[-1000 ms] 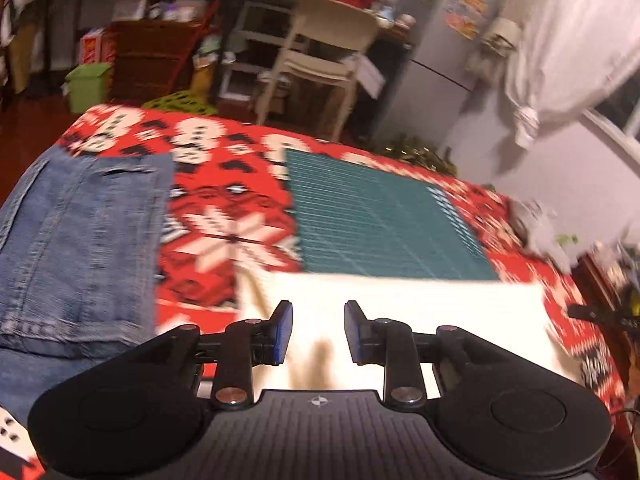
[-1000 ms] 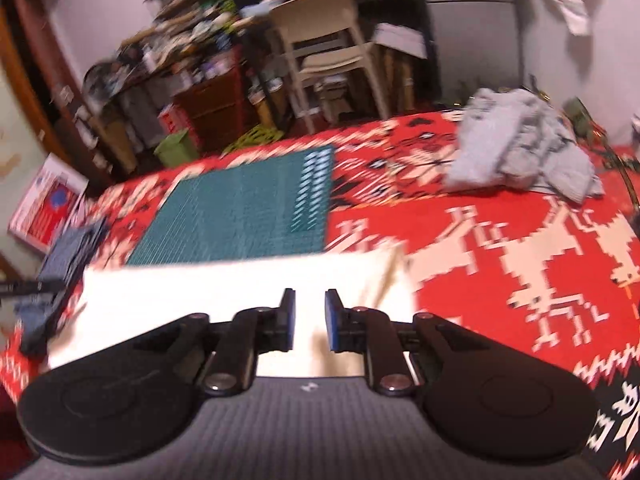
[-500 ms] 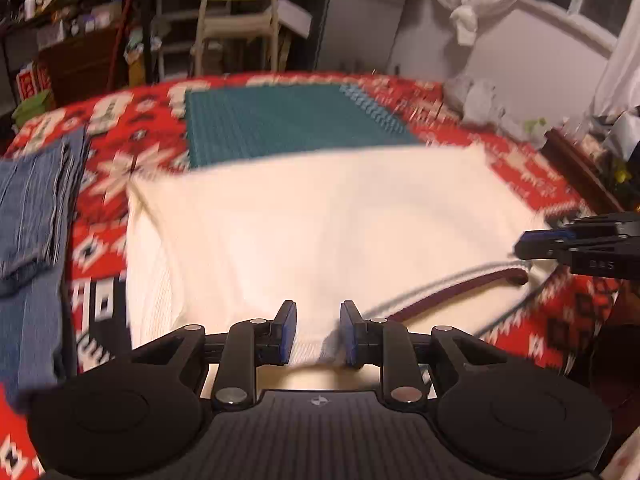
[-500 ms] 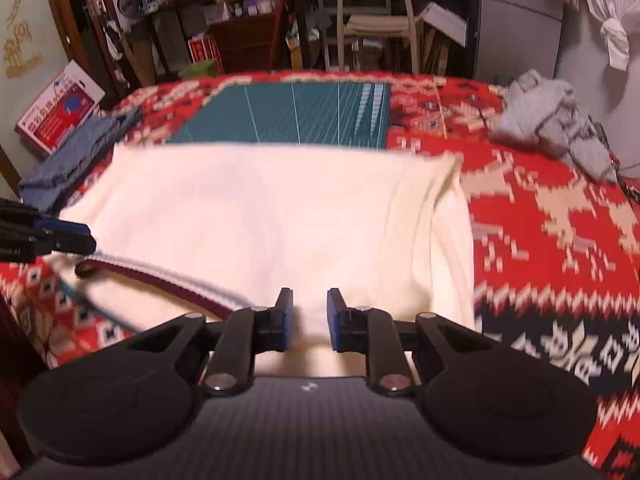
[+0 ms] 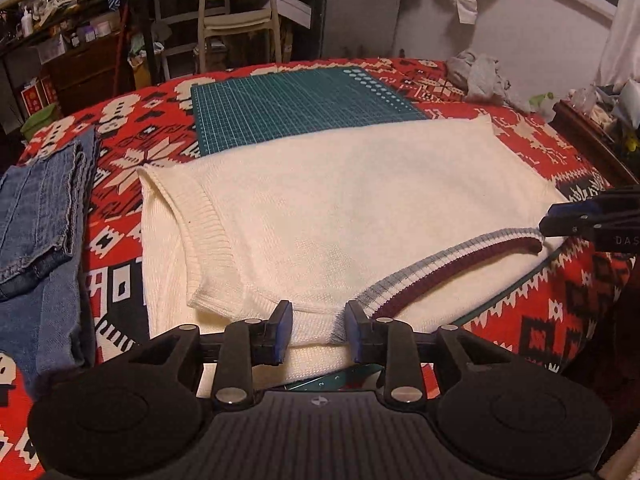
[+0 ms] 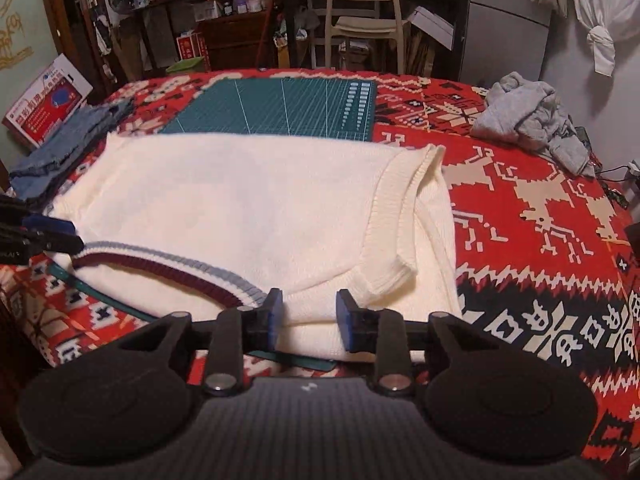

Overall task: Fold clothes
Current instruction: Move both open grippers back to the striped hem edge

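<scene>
Both the left tool and right tool gape wide at the near shoulders of the cream knitted sleeveless sweater spread on the red patterned tabletop.

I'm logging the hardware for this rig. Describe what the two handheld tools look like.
Both match: the left tool and the right tool have a black ribbed body, two round black side discs, silver pivot screws, and black fingers faced with blue pads. Part of a white lettered marking shows on one finger. No cables or sleeves are visible.
</scene>
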Available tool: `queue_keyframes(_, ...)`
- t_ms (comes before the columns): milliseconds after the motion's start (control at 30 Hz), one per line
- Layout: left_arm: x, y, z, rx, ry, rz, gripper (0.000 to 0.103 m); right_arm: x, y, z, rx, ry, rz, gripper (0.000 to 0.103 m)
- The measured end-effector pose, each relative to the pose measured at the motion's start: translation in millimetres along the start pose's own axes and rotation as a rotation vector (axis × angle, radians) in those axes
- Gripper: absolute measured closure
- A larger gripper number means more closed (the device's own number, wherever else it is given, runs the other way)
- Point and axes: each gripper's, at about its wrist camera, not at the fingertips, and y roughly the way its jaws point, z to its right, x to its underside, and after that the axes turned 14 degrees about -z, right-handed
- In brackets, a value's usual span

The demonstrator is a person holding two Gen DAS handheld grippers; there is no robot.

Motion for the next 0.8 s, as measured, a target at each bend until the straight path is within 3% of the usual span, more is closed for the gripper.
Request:
queue_keyframes(100,-3,-8,5,-0.016,-0.006,0.028,0.058,-4,-8,-7,0.002,-0.015,0.020,0.051)
queue_keyframes(167,-6,-11,9,-0.025,-0.009,0.049,0.048,-6,-10,-13,0.012,-0.030,0.038,0.023)
queue_keyframes(300,-14,-8,20,-0.054,-0.006,0.083,0.038,-12,-8,-22,0.014,-0.048,0.068,0.014)
queue_keyframes(367,-18,0,23,-0.058,-0.008,0.086,0.035,-14,-1,-25,0.027,-0.044,0.067,0.002)
queue_keyframes(600,-20,29,30,-0.086,-0.019,0.052,0.031,-17,33,-26,0.093,-0.035,0.020,0.001)
queue_keyframes(800,-13,34,34,-0.136,-0.039,0.101,0.014,-9,44,-23,0.092,-0.021,0.034,0.000)
